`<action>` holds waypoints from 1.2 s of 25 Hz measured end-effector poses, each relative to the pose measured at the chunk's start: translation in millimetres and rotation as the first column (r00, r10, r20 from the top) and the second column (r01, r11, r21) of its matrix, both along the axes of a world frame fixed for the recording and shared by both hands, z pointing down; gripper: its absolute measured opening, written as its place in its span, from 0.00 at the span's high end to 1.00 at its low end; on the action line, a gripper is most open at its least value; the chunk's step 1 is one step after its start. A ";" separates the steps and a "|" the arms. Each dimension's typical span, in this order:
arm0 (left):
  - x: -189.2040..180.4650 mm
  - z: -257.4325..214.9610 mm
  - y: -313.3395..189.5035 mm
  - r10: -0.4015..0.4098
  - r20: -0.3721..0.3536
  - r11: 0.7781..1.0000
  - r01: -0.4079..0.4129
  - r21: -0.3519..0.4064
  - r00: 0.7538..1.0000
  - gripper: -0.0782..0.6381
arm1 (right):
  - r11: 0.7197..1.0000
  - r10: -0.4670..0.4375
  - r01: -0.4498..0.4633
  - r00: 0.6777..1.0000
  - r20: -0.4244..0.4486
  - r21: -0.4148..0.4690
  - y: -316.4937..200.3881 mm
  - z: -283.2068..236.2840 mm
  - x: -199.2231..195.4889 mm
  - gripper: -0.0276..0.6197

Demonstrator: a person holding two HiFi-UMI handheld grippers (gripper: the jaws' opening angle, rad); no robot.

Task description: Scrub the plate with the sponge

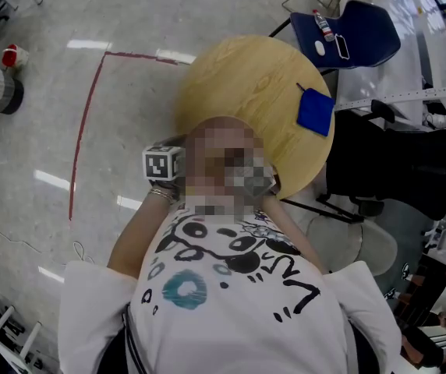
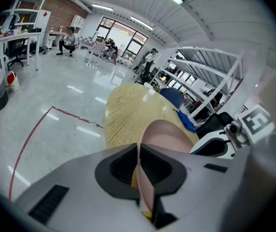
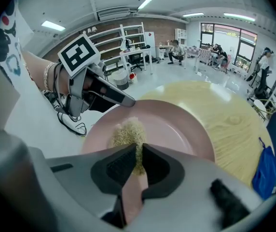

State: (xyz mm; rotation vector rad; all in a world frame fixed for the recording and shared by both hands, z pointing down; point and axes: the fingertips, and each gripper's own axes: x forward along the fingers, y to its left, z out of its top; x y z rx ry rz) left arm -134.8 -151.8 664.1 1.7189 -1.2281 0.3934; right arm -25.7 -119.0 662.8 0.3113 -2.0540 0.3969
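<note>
In the left gripper view my left gripper (image 2: 139,151) is shut on the rim of a pink plate (image 2: 167,134), which I see edge-on above the round wooden table (image 2: 128,112). The right gripper view shows the plate's face (image 3: 176,129). A yellowish scrubby sponge (image 3: 128,132) lies against that face, and my right gripper (image 3: 139,153) is shut on the sponge. My left gripper's fingers (image 3: 111,94) reach the plate's far left rim. In the head view only the left gripper's marker cube (image 1: 163,164) shows. A mosaic patch hides the plate there.
A blue cloth (image 1: 315,111) lies at the table's right edge. A blue chair (image 1: 359,33) with small items stands beyond the table (image 1: 246,84). A black chair (image 1: 394,166) is to the right. Red tape (image 1: 90,107) marks the floor, and people sit far off by the windows (image 2: 70,37).
</note>
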 end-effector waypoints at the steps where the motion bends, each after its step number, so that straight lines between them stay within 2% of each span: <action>1: -0.3 0.1 -0.2 0.003 -0.002 1.000 -0.003 -0.001 1.000 0.85 | 1.000 0.002 -0.002 1.000 0.004 0.003 -2.6 0.5 -1.3 0.88; 8: 0.2 0.2 1.6 0.006 -0.009 1.000 -0.006 -0.004 1.000 0.85 | 0.999 0.039 -0.039 0.999 0.025 0.026 -19.2 -3.4 -5.3 0.88; 14: 0.2 0.8 8.7 -0.022 -0.029 0.999 0.021 -0.027 0.999 0.85 | 0.991 0.130 -0.131 0.991 0.021 0.042 -34.7 -3.9 2.7 0.88; 19: -1.5 -1.1 8.2 -0.013 -0.031 1.000 0.013 -0.022 0.999 0.85 | 0.981 0.183 -0.184 0.983 0.022 0.057 -42.4 -6.9 8.0 0.88; 21: -4.4 -0.9 8.4 -0.007 0.000 1.000 0.007 -0.016 1.000 0.85 | 0.976 0.204 -0.206 0.979 0.028 0.078 -46.0 -12.8 9.6 0.88; 24: -18.3 -2.8 7.4 -0.015 0.110 1.000 0.017 -0.011 0.994 0.85 | 0.963 0.235 -0.240 0.970 0.053 0.125 -55.0 -23.2 16.7 0.88; 26: -27.7 -6.7 5.9 -0.027 0.153 1.000 0.026 0.006 0.988 0.85 | 0.954 0.258 -0.266 0.963 0.071 0.138 -59.1 -29.5 23.2 0.88; 30: -24.3 -11.6 4.6 -0.035 0.071 0.999 0.034 0.021 0.997 0.85 | 0.946 0.282 -0.293 0.955 0.091 0.139 -57.9 -38.2 34.0 0.88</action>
